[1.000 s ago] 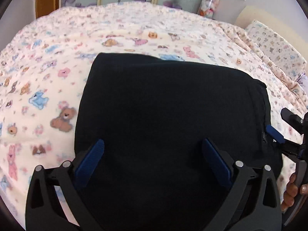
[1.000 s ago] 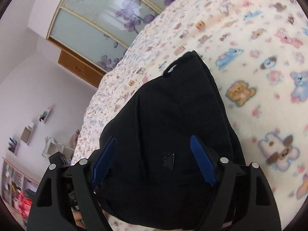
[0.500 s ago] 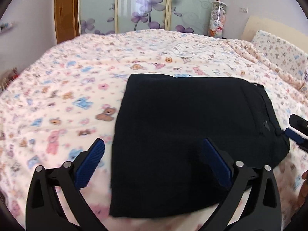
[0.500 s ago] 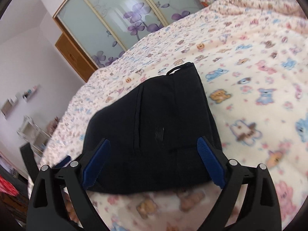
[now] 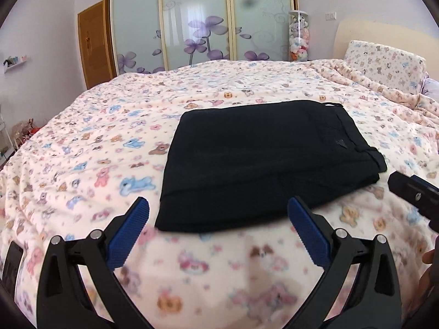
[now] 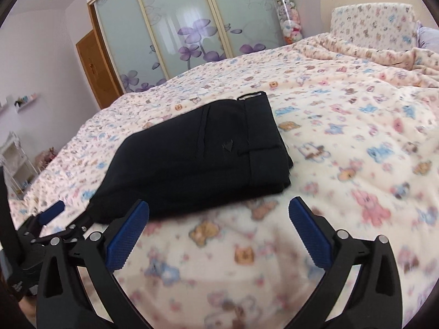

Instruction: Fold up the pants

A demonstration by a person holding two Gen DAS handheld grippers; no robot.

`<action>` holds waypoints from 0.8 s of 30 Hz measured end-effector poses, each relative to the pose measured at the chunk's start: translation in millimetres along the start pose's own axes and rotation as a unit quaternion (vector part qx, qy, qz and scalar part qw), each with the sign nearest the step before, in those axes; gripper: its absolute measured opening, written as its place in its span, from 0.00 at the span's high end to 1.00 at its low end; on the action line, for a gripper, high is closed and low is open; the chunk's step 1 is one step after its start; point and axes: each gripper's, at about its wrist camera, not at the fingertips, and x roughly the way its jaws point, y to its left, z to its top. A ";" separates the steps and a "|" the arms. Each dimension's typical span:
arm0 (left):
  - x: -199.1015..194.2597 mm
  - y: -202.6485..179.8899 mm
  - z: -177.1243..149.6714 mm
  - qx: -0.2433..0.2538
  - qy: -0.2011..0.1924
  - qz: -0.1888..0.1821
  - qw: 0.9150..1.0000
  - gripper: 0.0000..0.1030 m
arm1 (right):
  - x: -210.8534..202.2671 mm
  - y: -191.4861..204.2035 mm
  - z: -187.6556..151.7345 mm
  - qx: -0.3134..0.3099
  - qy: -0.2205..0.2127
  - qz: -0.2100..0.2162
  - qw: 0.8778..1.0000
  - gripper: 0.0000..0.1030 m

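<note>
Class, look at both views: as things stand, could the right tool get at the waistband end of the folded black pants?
Probably yes. The right tool is open and empty, and only bare blanket lies between it and the pants. The waistband faces its side, and the left tool holds nothing down.

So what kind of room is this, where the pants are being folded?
Most likely a bedroom, perhaps a child's: the folded black pants lie on a bed with a teddy-bear blanket, a matching pillow, and a sliding-door wardrobe behind.
</note>
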 end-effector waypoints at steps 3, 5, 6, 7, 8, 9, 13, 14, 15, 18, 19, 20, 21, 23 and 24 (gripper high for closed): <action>-10.6 -1.2 -11.4 0.000 -0.010 0.005 1.000 0.02 | -2.5 3.3 -14.3 -0.017 0.007 -0.025 1.000 0.01; -17.0 1.1 -18.4 -0.009 -0.015 0.003 1.000 0.02 | -3.5 7.0 -21.1 -0.033 0.009 -0.042 0.999 0.01; -20.1 2.8 -21.6 -0.015 -0.020 0.002 1.000 0.02 | -5.4 10.4 -26.3 -0.045 0.005 -0.052 0.998 0.01; -23.5 4.4 -24.9 -0.020 -0.026 0.001 0.999 0.02 | -6.3 13.5 -29.0 -0.054 0.001 -0.059 0.997 0.01; -26.7 5.6 -27.8 -0.025 -0.033 0.001 0.999 0.02 | -7.9 17.0 -31.2 -0.064 -0.005 -0.066 0.996 0.01; -28.5 7.0 -29.3 -0.028 -0.037 0.002 0.999 0.02 | -10.1 20.5 -33.9 -0.075 -0.013 -0.073 0.994 0.01; -29.1 13.0 -35.3 -0.046 -0.032 0.005 0.998 0.02 | -14.3 29.9 -40.0 -0.104 -0.031 -0.079 0.991 0.01; -26.9 13.2 -37.2 -0.047 -0.024 0.006 0.999 0.02 | -14.6 31.6 -40.9 -0.110 -0.033 -0.080 0.990 0.01; -23.5 12.8 -39.4 -0.047 -0.013 0.006 0.999 0.02 | -14.4 33.1 -42.0 -0.114 -0.033 -0.080 0.990 0.01; -19.9 10.8 -44.3 -0.044 0.000 0.010 0.999 0.02 | -13.4 37.7 -46.3 -0.123 -0.034 -0.087 0.988 0.01; -20.9 10.1 -45.6 -0.043 -0.002 0.011 0.999 0.02 | -12.9 38.7 -47.1 -0.126 -0.035 -0.091 0.987 0.01; -22.2 9.4 -45.9 -0.042 -0.005 0.013 0.999 0.02 | -12.9 39.6 -47.5 -0.128 -0.037 -0.093 0.987 0.01; -22.6 9.1 -46.4 -0.041 -0.008 0.015 0.999 0.02 | -13.7 40.5 -47.5 -0.131 -0.039 -0.094 0.986 0.01; -23.8 7.7 -47.6 -0.037 -0.011 0.013 0.999 0.02 | -14.9 42.3 -48.9 -0.134 -0.043 -0.094 0.986 0.01; -24.1 7.4 -48.0 -0.037 -0.012 0.013 0.999 0.02 | -15.2 42.4 -48.8 -0.134 -0.044 -0.094 0.985 0.01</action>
